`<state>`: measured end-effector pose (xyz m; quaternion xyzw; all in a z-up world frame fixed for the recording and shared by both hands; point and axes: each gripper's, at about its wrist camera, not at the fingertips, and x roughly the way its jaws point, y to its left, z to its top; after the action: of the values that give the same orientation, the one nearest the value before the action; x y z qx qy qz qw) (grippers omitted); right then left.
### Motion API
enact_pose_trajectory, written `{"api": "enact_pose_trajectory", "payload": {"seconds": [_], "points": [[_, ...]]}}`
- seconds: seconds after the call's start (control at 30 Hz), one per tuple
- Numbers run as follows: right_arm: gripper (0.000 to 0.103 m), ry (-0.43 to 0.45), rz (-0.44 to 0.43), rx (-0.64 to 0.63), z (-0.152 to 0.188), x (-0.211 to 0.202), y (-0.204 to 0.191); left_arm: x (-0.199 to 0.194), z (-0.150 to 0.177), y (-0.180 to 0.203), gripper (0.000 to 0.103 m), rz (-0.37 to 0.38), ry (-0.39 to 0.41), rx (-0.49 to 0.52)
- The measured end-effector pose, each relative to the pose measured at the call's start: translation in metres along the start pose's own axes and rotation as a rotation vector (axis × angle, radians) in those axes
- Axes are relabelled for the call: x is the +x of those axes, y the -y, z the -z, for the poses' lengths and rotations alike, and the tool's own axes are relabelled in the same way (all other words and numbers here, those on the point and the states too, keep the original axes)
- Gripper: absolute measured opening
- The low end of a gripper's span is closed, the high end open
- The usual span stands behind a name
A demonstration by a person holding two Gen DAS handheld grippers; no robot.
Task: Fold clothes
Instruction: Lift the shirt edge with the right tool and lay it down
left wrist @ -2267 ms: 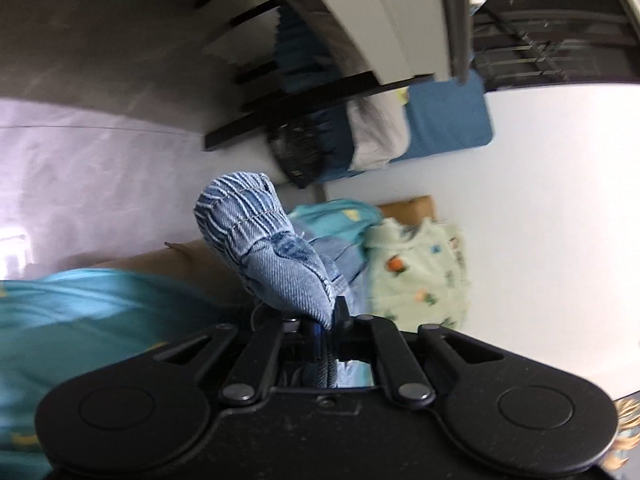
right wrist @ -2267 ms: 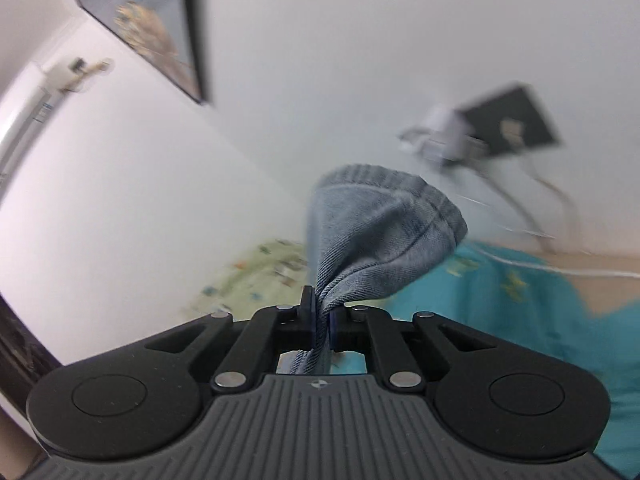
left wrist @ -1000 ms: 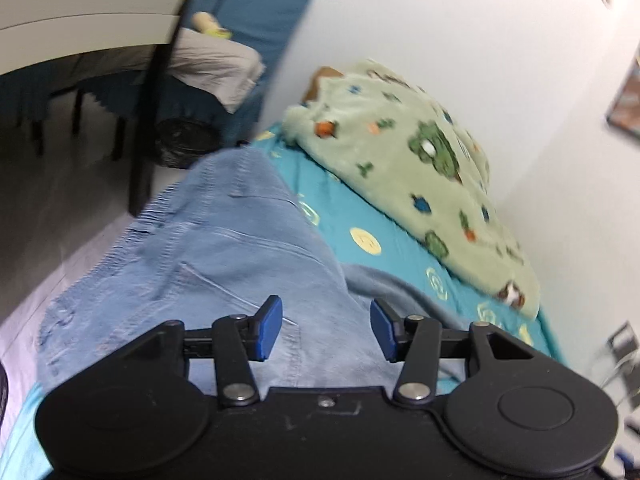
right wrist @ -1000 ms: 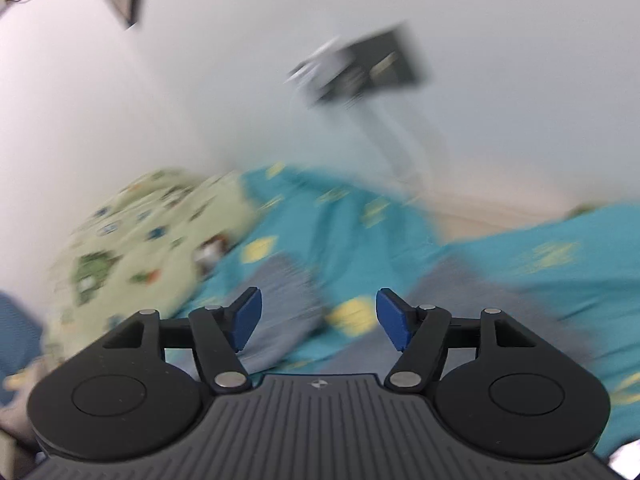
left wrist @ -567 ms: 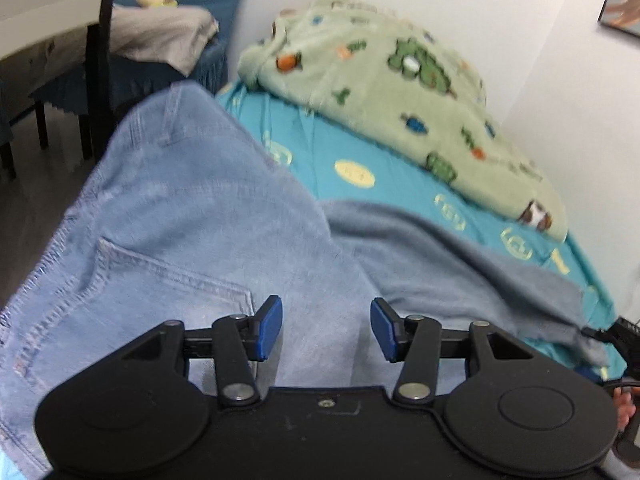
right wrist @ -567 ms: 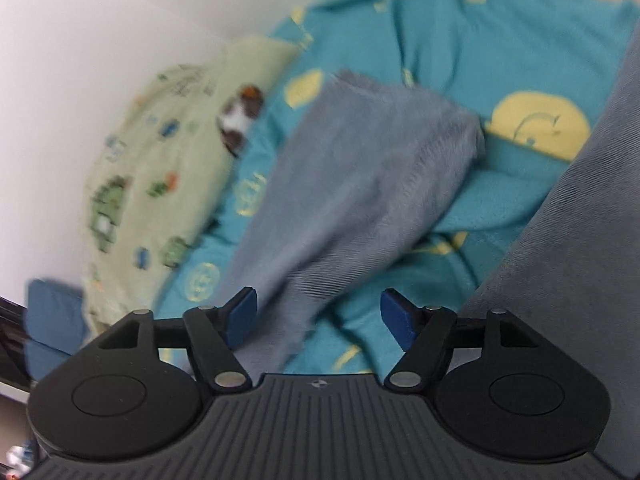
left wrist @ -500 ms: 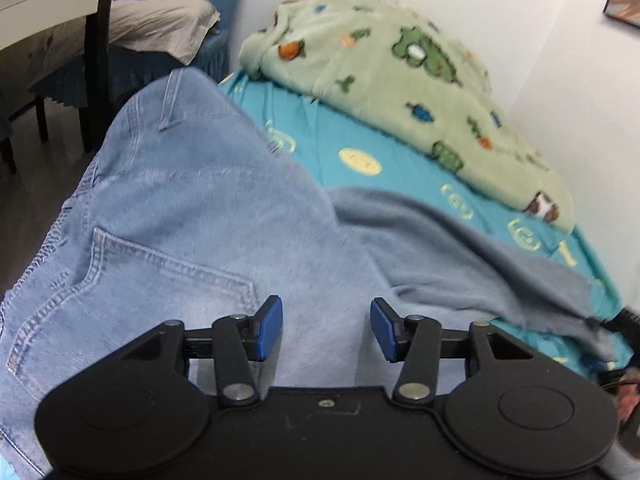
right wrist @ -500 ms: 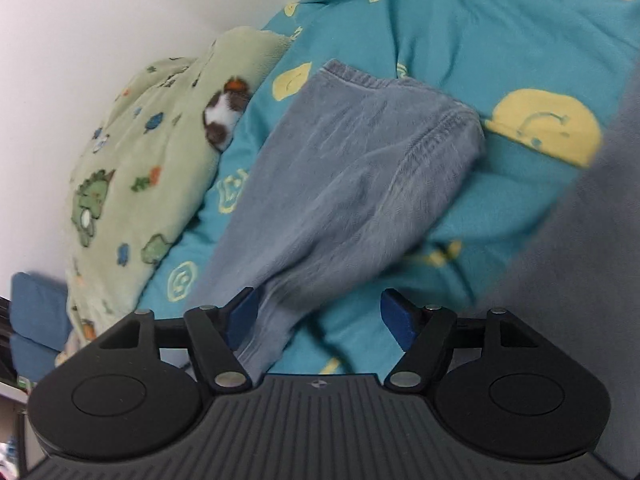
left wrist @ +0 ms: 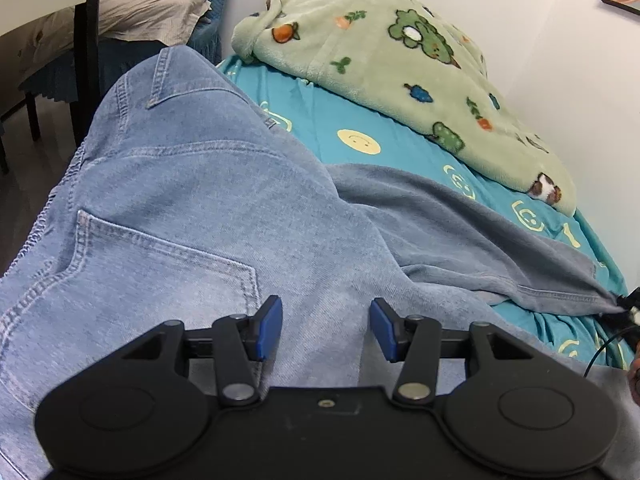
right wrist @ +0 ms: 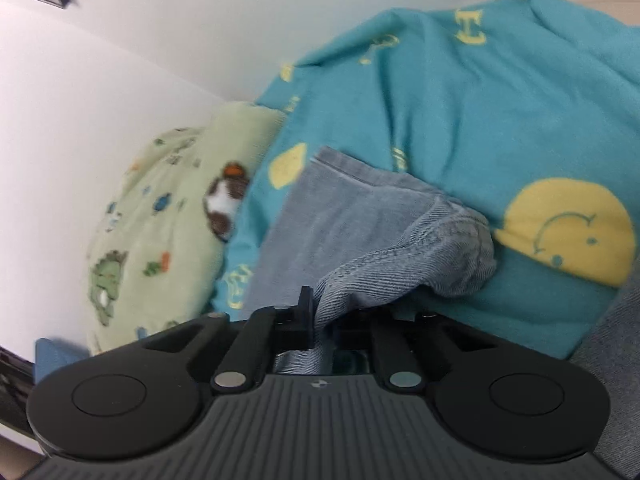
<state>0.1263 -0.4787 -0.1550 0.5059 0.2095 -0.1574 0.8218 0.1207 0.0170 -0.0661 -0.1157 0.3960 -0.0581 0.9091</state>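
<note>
A pair of light blue jeans (left wrist: 180, 184) lies spread on a teal bed sheet (left wrist: 320, 120). The seat with a back pocket is under my left gripper (left wrist: 326, 326), which is open and empty just above the denim. One leg (left wrist: 460, 240) runs off to the right. In the right wrist view my right gripper (right wrist: 320, 320) is shut on the hem end of that jeans leg (right wrist: 360, 224), and the cloth bunches up between its fingers.
A green fleece blanket with animal prints (left wrist: 400, 60) is heaped along the white wall and also shows in the right wrist view (right wrist: 160, 216). A dark chair (left wrist: 86, 40) and a blue-covered seat stand past the bed's left end. A cable lies at the right edge (left wrist: 612, 340).
Both grippers let go of the jeans, which now lie on the bed. The right gripper then moved down to the leg's hem and closed on it. The left stayed open over the seat.
</note>
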Motion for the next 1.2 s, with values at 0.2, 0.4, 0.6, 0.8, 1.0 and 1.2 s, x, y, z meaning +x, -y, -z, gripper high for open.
{"api": "enact_pose_trajectory", "payload": {"seconds": [0.2,0.4,0.6,0.8,1.0,1.2], "points": [[0.005,0.171,-0.128,-0.079,-0.02,-0.036,-0.044,-0.006,-0.001,-0.006,0.046,0.03,0.015,-0.042],[0.005,0.43,-0.13,-0.057,-0.055,-0.097,-0.033,-0.012,-0.002,-0.008,0.046,0.059,0.03,-0.059],[0.005,0.398,0.169,0.057,-0.061,-0.095,0.052,-0.012,0.0,-0.005,0.046,0.072,0.024,-0.05],[0.005,0.254,0.279,0.152,-0.053,-0.083,0.09,-0.012,0.0,-0.007,0.046,0.075,0.02,-0.056],[0.003,0.41,0.041,-0.08,-0.064,-0.12,0.025,-0.016,-0.001,-0.009,0.046,0.087,0.026,-0.066],[0.004,0.269,0.334,-0.062,-0.054,-0.096,0.06,-0.017,-0.003,-0.012,0.046,0.106,0.026,-0.089]]}}
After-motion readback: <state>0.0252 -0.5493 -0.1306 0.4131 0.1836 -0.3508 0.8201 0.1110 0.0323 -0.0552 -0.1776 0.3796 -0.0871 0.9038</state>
